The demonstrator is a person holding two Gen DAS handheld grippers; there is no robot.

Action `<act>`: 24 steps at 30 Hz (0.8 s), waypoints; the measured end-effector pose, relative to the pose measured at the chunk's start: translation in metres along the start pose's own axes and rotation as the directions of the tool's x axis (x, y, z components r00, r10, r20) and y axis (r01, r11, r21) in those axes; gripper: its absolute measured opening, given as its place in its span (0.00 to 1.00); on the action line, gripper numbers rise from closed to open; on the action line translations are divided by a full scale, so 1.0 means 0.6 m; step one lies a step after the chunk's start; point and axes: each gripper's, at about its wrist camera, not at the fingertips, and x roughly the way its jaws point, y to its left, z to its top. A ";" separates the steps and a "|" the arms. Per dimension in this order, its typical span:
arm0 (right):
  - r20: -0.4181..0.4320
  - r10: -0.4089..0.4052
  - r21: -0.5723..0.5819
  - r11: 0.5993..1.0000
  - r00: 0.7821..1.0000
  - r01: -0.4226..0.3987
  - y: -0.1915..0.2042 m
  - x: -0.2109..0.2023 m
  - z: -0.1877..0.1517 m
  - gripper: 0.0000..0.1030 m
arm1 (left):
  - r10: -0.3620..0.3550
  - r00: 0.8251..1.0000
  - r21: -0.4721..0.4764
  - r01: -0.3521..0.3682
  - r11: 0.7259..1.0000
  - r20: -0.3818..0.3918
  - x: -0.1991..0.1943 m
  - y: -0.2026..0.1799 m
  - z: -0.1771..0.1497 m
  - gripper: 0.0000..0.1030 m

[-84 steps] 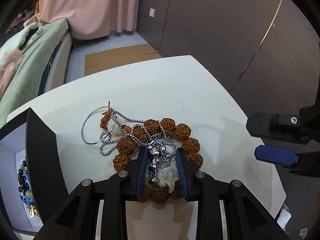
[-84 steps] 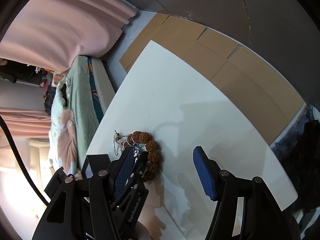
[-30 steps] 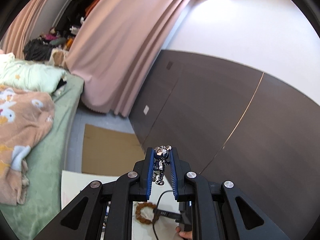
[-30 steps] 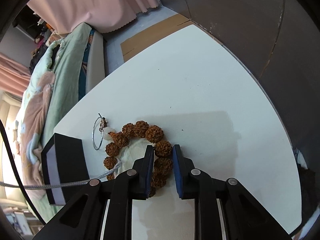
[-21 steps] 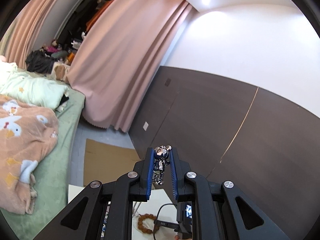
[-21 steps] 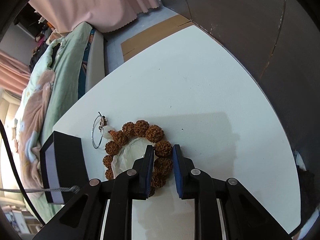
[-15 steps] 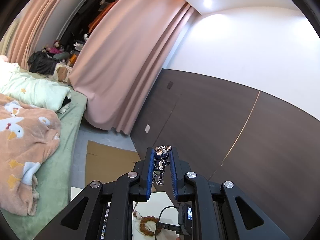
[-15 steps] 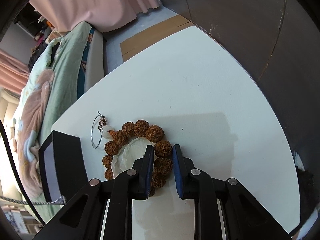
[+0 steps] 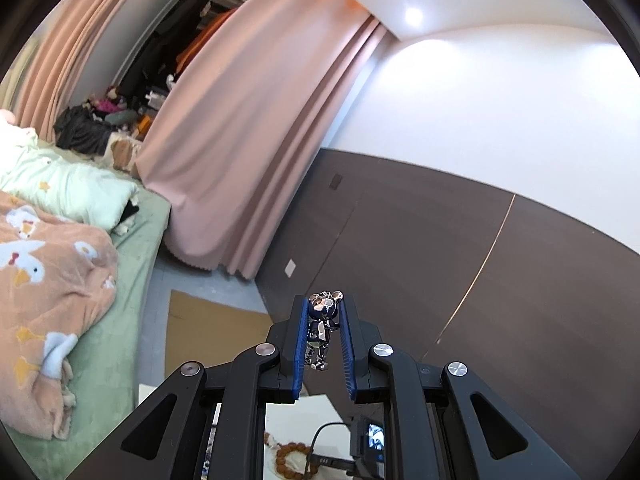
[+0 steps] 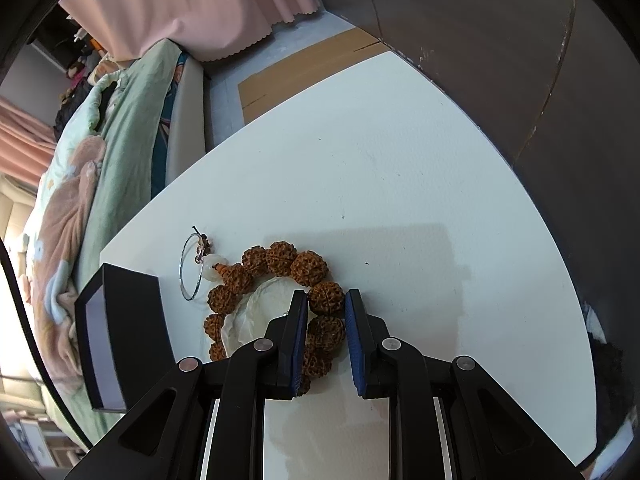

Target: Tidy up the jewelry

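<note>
Bear pendant (image 9: 322, 328) is being pinched in the left hand-held gripper (image 9: 324, 340); seed-bead bracelet (image 10: 280, 280) is being pinched between the right hand-held gripper (image 10: 326, 336) pads on the tabletop (image 10: 400, 200).

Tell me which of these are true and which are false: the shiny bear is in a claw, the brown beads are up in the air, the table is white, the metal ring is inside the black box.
1. The left claw grips the shiny silver bear charm. True.
2. The bracelet of knobbly brown seed beads hangs in the air. False: it lies on the table, with the right claw closed around one bead.
3. The table is white. True.
4. The thin silver metal ring is inside the black box. False: it lies on the table beside the box.
</note>
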 end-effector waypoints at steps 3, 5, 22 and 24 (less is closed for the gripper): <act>-0.001 0.000 -0.005 1.000 1.000 0.000 -0.001 0.000 0.002 0.20 | 0.002 1.000 0.000 -0.002 1.000 -0.002 0.007 0.005 0.000 0.16; -0.001 0.000 -0.003 1.000 1.000 0.000 0.000 0.000 0.001 0.20 | 0.004 1.000 -0.016 -0.005 1.000 -0.023 0.010 0.008 -0.002 0.16; 0.003 0.039 0.040 0.998 0.999 -0.039 -0.008 -0.011 -0.002 0.20 | 0.124 0.979 -0.006 -0.127 0.992 -0.162 0.073 0.031 -0.050 0.16; 0.013 0.055 0.048 0.997 0.998 -0.056 -0.009 -0.018 -0.004 0.20 | 0.156 0.969 0.005 -0.158 0.987 -0.192 0.085 0.036 -0.066 0.16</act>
